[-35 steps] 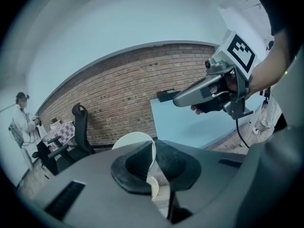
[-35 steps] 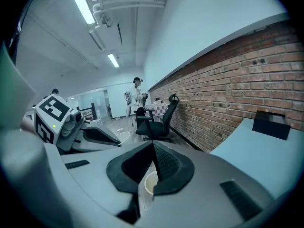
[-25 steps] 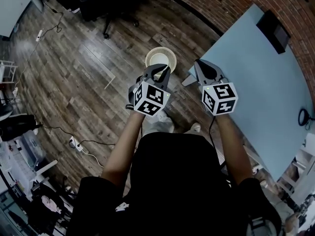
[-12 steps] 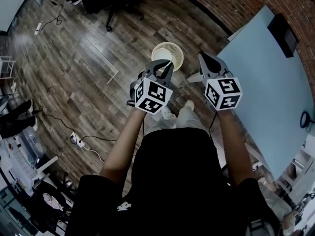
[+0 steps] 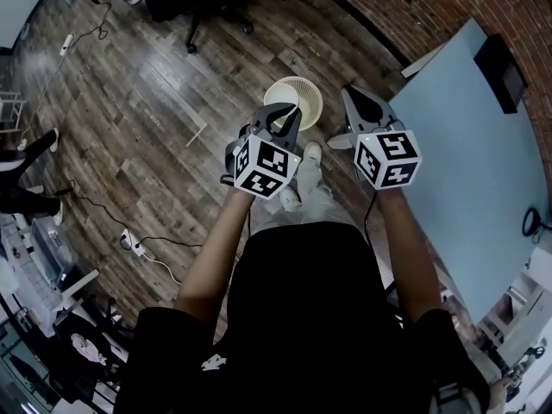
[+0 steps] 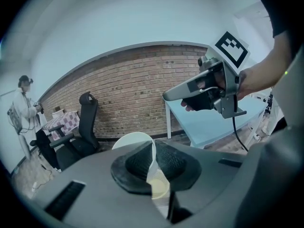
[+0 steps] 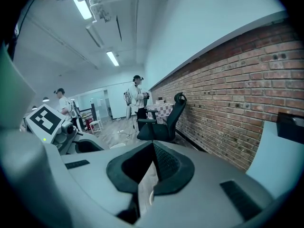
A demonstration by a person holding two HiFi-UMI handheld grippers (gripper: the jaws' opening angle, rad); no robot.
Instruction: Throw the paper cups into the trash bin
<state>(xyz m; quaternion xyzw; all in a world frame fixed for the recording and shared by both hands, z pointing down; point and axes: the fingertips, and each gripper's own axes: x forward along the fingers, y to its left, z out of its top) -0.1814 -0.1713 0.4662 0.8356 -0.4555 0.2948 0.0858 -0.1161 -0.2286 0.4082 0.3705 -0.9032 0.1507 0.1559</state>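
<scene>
The left tool (image 6: 153, 146) pinches a paper cup (image 6: 159, 188) by its thin wall near the trash bin (image 5: 307, 88) on the floor, the right tool (image 7: 153, 148) seems closed on another cup (image 7: 144, 184), and both look light and easily squashed, so gentle rim holds suit them.

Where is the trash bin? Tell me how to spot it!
Find the brick wall and the big light blue table beside it. Off the table's corner, on the wooden floor, stands the trash bin. It is the only round, cream-white thing there, with slatted sides.
</scene>
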